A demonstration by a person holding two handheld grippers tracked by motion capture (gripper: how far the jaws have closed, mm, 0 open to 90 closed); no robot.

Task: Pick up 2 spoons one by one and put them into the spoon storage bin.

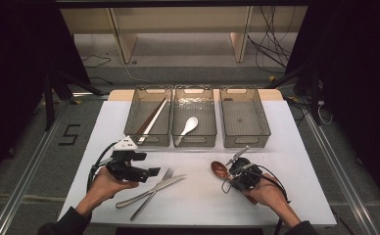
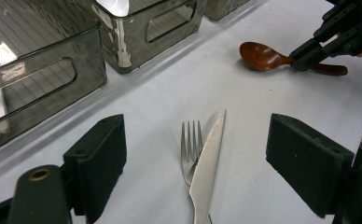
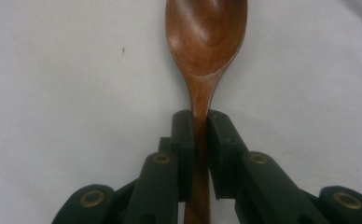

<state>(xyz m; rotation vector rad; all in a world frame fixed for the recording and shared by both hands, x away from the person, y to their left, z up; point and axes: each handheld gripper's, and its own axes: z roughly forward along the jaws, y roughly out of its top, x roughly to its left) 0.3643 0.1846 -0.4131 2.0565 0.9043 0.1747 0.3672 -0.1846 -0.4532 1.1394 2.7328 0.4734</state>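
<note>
A white-topped desk (image 1: 286, 161) stands on a grey floor in a dark room, with pale wooden shelving behind it and loose cables on the floor.

The right gripper (image 3: 198, 116) has its fingers nearly together, clamped on the neck of the reddish-brown wooden spoon (image 3: 206, 42). The spoon lies on the desk at front right, bowl pointing toward the middle, and its handle end is hidden under the gripper and hand.

The left gripper (image 2: 195, 154) has its fingers wide apart with nothing between the pads. It hovers at front left, aimed at the silver metal fork (image 2: 190, 147) and the silver metal table knife (image 2: 209, 163). The two lie crossed and touching near the desk's front centre, the knife on top of the fork.

Along the far edge three smoky transparent plastic bins sit side by side. The left bin (image 1: 134, 122) holds brown and pale chopsticks (image 1: 151, 119). The middle bin (image 1: 207, 122) holds a white spoon (image 1: 187, 128). The right bin (image 1: 261, 120) shows a small dark mark on its floor, too small to identify.

A figure "5" (image 1: 70, 134) is marked on the floor left of the desk.
</note>
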